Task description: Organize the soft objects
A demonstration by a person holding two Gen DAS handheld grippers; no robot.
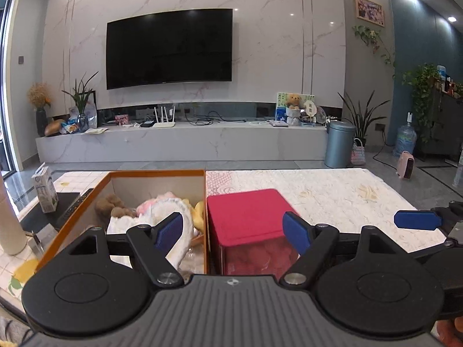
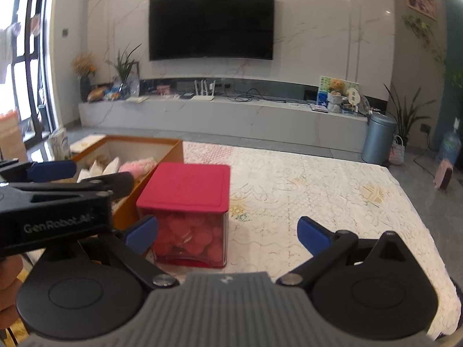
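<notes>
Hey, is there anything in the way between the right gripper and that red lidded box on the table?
Nothing visible blocks it. The right gripper is open and empty, and the red lidded box sits just ahead, slightly toward its left finger, on the bare lace tablecloth. The orange box stands beside it, not between.

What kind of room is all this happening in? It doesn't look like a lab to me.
Most likely a home living room. A large dark television hangs on a marble-look wall above a long low media console, with potted plants beside it. The work goes on at a table under a lace cloth.
</notes>
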